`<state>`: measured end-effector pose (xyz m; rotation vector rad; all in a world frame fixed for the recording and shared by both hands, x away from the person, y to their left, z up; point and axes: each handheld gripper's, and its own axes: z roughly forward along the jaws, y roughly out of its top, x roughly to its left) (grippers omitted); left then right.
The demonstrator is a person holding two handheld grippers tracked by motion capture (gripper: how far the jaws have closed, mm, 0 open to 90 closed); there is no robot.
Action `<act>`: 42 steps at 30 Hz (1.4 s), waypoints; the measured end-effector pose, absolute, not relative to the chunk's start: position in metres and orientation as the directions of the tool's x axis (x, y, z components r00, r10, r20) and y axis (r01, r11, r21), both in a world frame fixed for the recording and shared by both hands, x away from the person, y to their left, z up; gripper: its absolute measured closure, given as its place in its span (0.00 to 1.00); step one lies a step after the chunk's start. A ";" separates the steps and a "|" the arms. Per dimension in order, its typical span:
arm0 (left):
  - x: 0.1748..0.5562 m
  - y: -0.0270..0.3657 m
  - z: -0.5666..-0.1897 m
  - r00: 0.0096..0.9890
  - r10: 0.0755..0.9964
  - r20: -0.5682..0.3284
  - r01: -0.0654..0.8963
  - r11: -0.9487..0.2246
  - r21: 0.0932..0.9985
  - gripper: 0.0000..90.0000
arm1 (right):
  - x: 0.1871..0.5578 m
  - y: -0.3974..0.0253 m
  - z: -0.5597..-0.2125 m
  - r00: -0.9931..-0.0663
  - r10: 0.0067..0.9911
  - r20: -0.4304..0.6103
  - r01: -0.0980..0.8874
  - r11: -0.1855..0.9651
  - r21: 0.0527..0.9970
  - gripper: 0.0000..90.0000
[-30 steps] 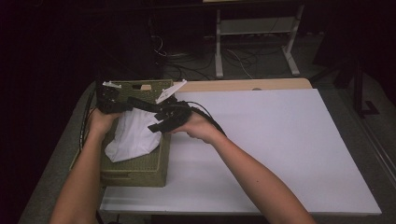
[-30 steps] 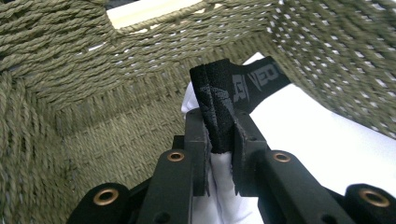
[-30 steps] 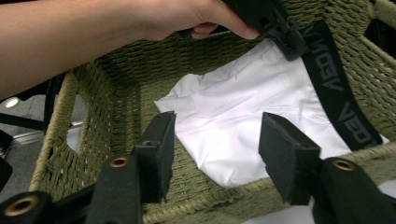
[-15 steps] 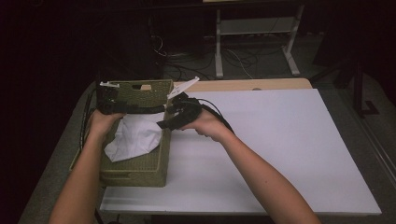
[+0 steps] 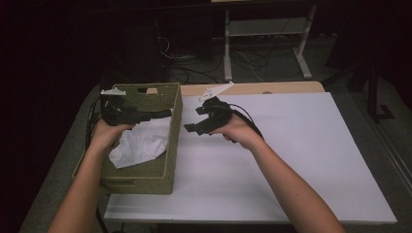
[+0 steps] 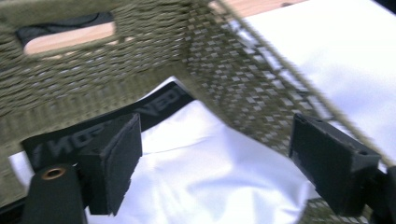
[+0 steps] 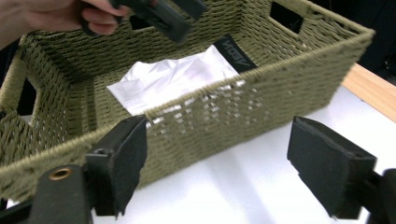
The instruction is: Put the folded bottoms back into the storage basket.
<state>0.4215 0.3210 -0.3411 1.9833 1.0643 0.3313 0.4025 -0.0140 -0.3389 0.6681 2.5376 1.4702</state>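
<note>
While sitting at the table's [image 5: 291, 165] left edge, the woven basket [image 5: 167, 160] is holding a white cloth [image 5: 141, 143] w/ a black lettered band [image 6: 154, 105]. Left gripper [image 6: 215, 163] is hovering over the basket's inside, jaws spread wide, nothing btwn them, cloth lying just below. Right gripper [image 5: 194, 121] is hanging over the white tabletop just beside the basket's right wall, jaws also spread apart & empty, pointing toward the basket. Left hand [image 5: 104, 136] is resting over the basket's left rim.
</note>
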 end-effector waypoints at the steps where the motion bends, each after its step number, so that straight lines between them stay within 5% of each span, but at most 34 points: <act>1: 0.419 0.319 -0.340 0.611 0.778 -0.145 0.556 -0.291 0.779 0.18 | 0.402 -0.019 -0.340 -0.888 0.448 0.105 0.313 0.421 0.851 0.21; 21: 0.375 0.269 -0.342 0.733 0.666 -0.143 0.469 -0.342 0.814 0.00 | 0.377 -0.107 -0.354 -0.841 0.536 0.068 0.322 0.397 0.860 0.00; 42: 0.316 0.251 -0.336 0.822 0.560 -0.108 0.346 -0.340 0.874 0.00 | 0.311 -0.220 -0.370 -0.763 0.642 0.075 0.371 0.340 0.864 0.00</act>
